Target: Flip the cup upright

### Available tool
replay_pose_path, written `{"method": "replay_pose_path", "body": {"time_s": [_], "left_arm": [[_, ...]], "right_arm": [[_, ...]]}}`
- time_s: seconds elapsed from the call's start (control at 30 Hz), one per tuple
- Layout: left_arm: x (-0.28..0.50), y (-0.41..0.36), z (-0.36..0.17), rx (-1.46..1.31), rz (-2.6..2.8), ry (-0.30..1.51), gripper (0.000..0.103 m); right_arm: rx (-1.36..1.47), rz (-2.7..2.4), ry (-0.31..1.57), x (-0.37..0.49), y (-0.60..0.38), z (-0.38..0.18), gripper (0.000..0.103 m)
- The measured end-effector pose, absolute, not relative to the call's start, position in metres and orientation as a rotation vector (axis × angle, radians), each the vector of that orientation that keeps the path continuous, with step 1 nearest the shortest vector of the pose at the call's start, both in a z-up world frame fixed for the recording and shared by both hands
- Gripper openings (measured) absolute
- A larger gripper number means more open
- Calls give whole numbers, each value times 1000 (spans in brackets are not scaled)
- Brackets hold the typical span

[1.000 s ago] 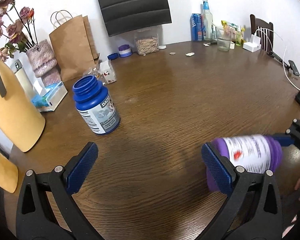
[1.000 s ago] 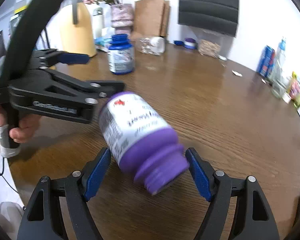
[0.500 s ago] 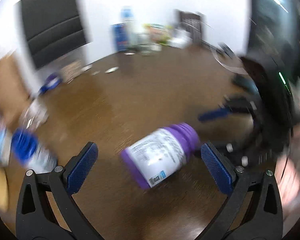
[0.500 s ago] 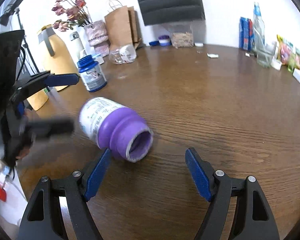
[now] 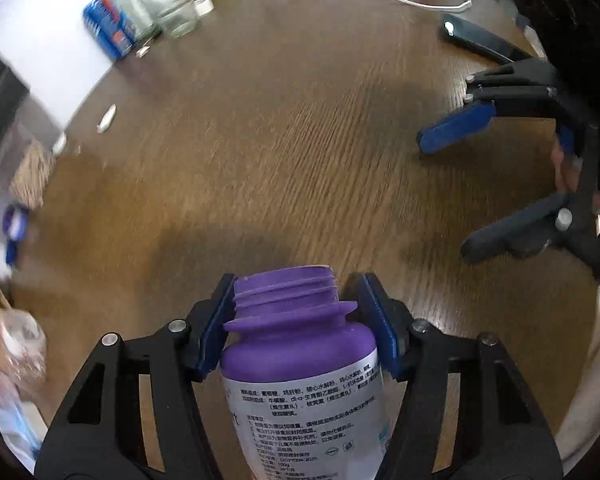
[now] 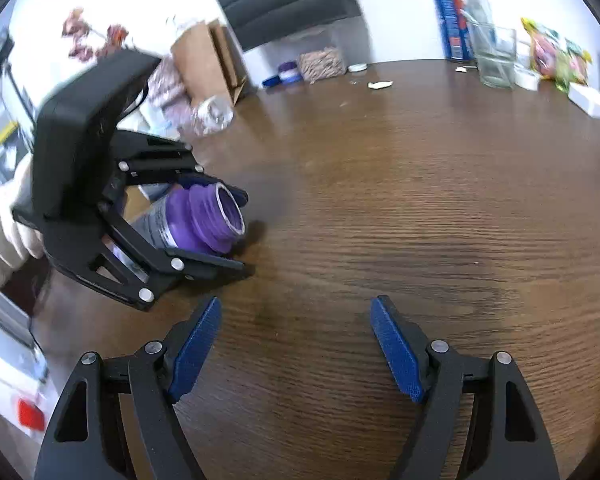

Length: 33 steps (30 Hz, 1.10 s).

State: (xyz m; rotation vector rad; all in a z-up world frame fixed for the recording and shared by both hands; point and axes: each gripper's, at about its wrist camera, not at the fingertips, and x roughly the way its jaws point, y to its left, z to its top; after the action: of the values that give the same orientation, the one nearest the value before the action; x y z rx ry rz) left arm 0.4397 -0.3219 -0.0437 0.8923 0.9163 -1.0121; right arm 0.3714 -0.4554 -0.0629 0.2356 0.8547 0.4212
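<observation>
At the bottom centre of the left wrist view, the left gripper [image 5: 296, 328] pinches a purple supplement bottle [image 5: 300, 360] at its shoulder, the open mouth pointing away over the wooden table [image 5: 300, 140]. At the right edge, the right gripper [image 5: 448, 192] hangs spread and empty. Farther back, upper left, stand a glass [image 5: 176, 16] and a blue can [image 5: 108, 32]. With the grip so near the neck, the bottle could pivot or slip during the turn upright.

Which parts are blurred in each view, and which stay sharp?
Left wrist view: the purple bottle in the left gripper is sharp, while the table and far clutter smear. Right wrist view: the right gripper is sharp; the left side blurs.
</observation>
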Motion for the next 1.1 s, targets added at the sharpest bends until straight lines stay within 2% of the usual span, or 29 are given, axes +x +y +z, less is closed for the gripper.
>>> {"method": "replay_pose_path", "body": {"time_s": [0.23, 0.47, 0.67, 0.77, 0.87, 0.97, 1.1], "left_arm": [[435, -308, -41, 869, -966, 877, 61], [428, -301, -35, 806, -877, 846, 60], [430, -272, 21, 609, -801, 785, 61], [429, -243, 52, 514, -760, 767, 74], [427, -222, 63, 462, -742, 765, 76], [424, -221, 52, 477, -799, 820, 77], [419, -243, 18, 585, -843, 921, 84]], "right_arm": [[415, 417, 796, 371, -482, -65, 82], [382, 411, 814, 374, -473, -64, 82], [373, 417, 776, 366, -474, -60, 82], [284, 417, 732, 351, -459, -51, 82], [235, 482, 733, 346, -435, -48, 82], [194, 480, 790, 359, -413, -52, 82], [191, 378, 793, 359, -421, -48, 82]]}}
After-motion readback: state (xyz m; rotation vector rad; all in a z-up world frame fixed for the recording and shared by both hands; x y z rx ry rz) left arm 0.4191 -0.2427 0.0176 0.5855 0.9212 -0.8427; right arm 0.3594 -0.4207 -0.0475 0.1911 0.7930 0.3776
